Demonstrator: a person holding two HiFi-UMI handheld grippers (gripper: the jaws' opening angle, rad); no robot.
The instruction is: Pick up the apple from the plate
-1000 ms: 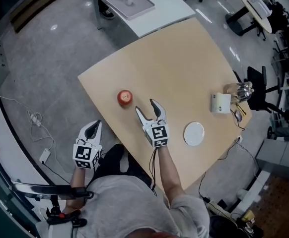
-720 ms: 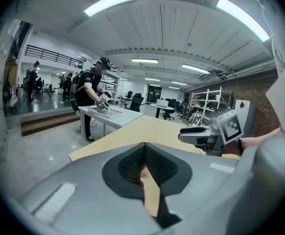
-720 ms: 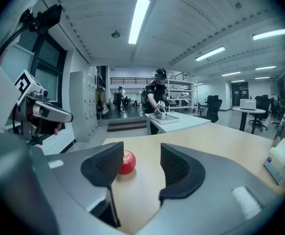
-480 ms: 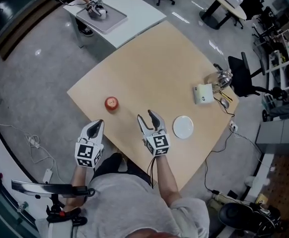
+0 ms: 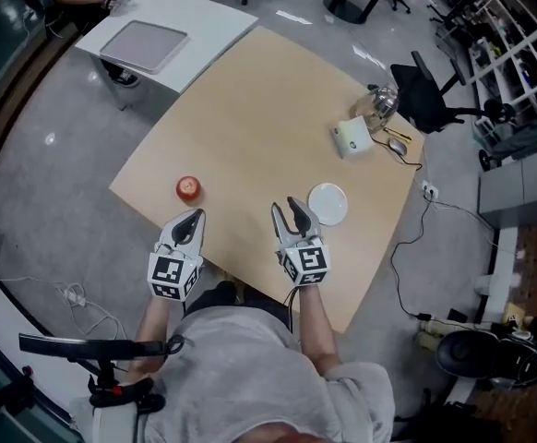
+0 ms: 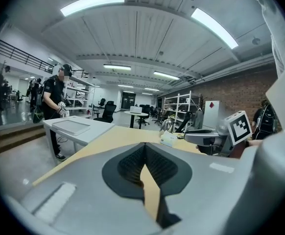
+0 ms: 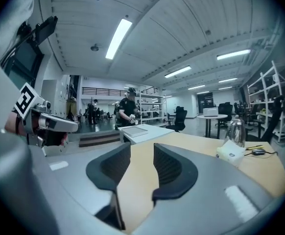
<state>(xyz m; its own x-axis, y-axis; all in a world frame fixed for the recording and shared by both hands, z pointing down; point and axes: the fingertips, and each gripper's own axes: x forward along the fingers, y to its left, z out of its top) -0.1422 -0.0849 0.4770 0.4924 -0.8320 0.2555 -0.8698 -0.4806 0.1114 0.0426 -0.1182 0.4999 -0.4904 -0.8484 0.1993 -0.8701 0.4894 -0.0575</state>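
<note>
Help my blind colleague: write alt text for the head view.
Seen from above, a person holds two grippers over a table's near edge: left gripper shut near a red apple, right gripper, jaws closing on nothing, beside an empty white plate.

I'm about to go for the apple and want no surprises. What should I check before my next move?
1. Apple in view: ok, in the head view.
2. Apple on the plate: not ok. The plate is empty and the apple sits apart from it on the table.
3. Right tongs empty: ok. The jaws are apart and closing, with nothing between them.
4. Left tongs ready to grasp: not ok. The tips are together and hold nothing.
5. Path from left tongs to apple: ok, only bare tabletop.
</note>
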